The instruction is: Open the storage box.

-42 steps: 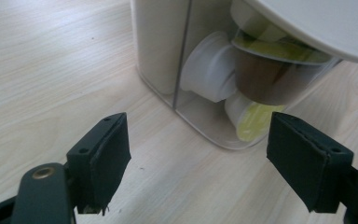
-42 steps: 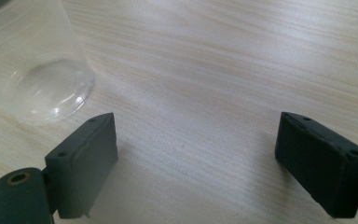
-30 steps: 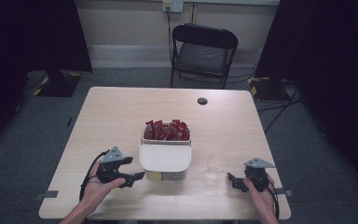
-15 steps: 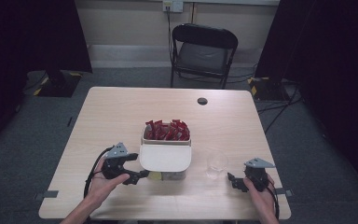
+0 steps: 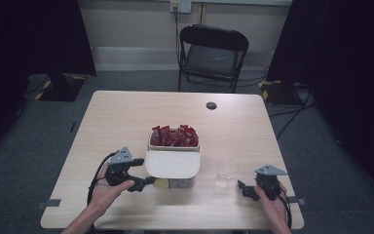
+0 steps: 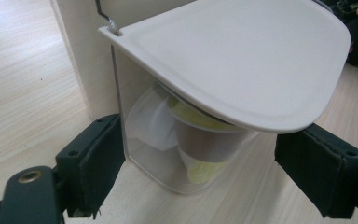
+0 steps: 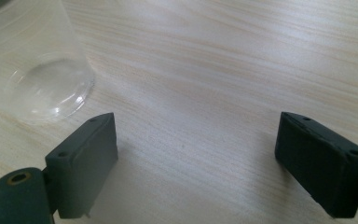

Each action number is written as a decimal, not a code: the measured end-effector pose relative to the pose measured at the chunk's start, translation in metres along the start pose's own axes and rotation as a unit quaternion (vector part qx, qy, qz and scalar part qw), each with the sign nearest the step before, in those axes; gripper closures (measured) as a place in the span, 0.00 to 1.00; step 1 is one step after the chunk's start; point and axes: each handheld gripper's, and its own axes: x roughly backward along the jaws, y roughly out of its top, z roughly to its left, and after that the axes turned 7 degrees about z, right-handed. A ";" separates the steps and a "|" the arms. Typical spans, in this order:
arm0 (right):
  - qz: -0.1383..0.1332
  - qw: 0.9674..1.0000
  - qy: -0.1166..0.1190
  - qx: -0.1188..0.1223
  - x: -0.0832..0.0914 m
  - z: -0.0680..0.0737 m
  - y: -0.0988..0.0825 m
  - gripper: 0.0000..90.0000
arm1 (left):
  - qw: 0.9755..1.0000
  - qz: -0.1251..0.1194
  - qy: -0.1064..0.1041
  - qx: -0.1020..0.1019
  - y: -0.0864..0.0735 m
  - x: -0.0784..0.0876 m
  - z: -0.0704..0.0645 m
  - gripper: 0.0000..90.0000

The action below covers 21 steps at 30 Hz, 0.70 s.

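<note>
Jaws of left gripper (image 6: 191, 182) gaped wide around clear plastic container (image 6: 186, 154) under cream lid (image 6: 242, 60); I judged: centre, close gently. Right gripper (image 7: 196, 163) wide, empty.

Mid-frame on the table (image 5: 126, 112), a box (image 5: 174, 146) holds packets (image 5: 174, 136) (toward its far end). A cup (image 5: 226, 171) stands lower right; a chair (image 5: 213, 53) sits top centre.
</note>
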 end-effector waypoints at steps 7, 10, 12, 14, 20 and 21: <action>0.000 1.000 0.000 0.000 0.000 0.000 0.000 0.14 | 1.000 -0.005 0.003 -0.006 0.005 0.005 -0.001 0.18; 0.000 1.000 0.000 0.000 0.000 0.000 0.000 0.14 | 1.000 -0.009 -0.003 0.003 0.005 0.003 -0.001 0.18; 0.000 1.000 0.000 0.000 0.000 0.000 0.000 0.14 | 1.000 -0.008 -0.004 0.005 0.004 0.004 -0.002 0.18; 0.000 1.000 0.000 0.000 0.000 0.000 0.000 0.14 | 1.000 -0.007 -0.001 0.002 0.005 0.004 -0.002 0.18; 0.000 1.000 0.000 0.000 0.000 0.000 0.000 0.14 | 1.000 -0.015 -0.003 0.006 0.009 0.007 -0.001 0.18; 0.000 1.000 0.000 0.000 0.000 0.000 0.000 0.14 | 1.000 -0.015 -0.003 0.006 0.009 0.007 -0.001 0.18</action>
